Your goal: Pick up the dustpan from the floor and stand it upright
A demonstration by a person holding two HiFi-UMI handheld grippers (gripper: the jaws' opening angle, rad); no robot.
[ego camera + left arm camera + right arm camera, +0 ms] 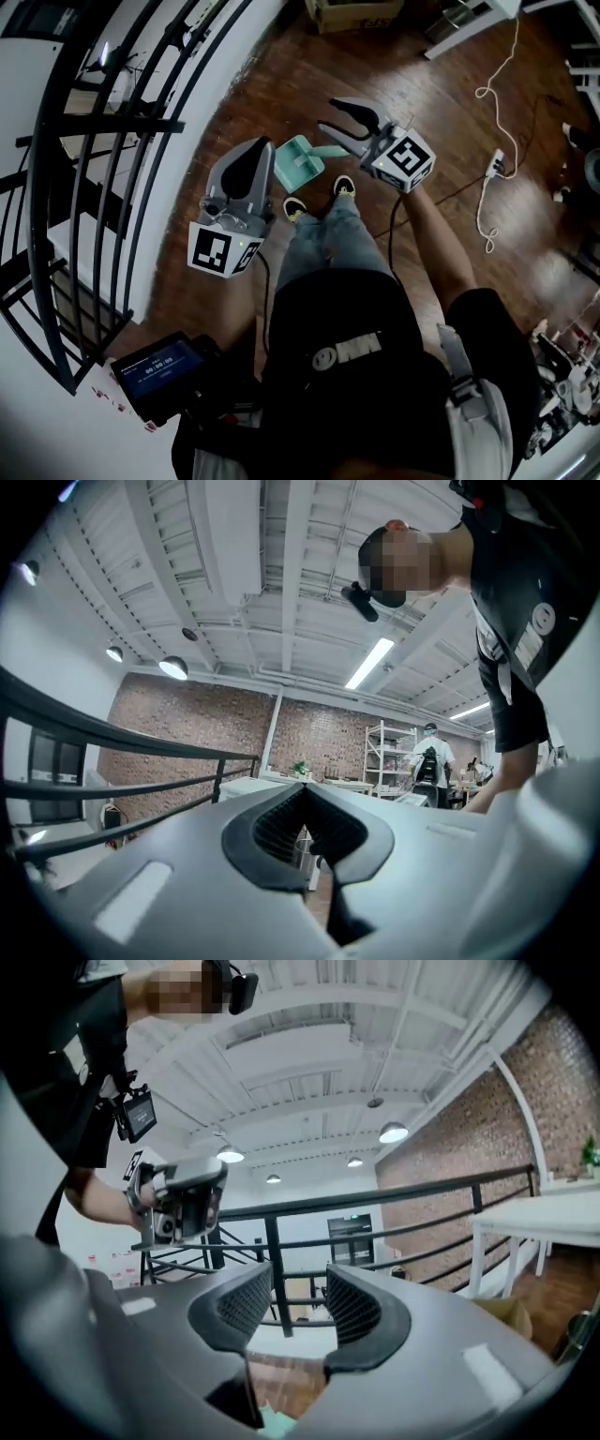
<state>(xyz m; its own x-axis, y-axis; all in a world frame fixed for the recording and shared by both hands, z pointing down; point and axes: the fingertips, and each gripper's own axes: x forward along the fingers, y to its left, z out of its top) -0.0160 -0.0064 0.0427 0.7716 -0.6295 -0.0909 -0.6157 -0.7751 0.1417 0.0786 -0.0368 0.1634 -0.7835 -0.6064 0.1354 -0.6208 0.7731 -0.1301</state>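
In the head view a teal dustpan [298, 165] rests on the wooden floor just beyond the person's shoes, its handle reaching right. I cannot tell whether it stands or lies. My right gripper [328, 114] hangs above the handle end, jaws apart, nothing between them. In the right gripper view that gripper [298, 1274] shows a clear gap between its pads, with a sliver of the teal dustpan [274, 1425] far below. My left gripper [251, 150] hovers left of the pan, its jaws together. In the left gripper view that gripper [303, 795] has its tips meeting and holds nothing.
A black metal railing [112, 141] curves along the left. A white power strip with its cable [494, 165] lies on the floor at right. A cardboard box [354, 11] sits at the far edge. The person's shoes [319, 199] stand close to the dustpan.
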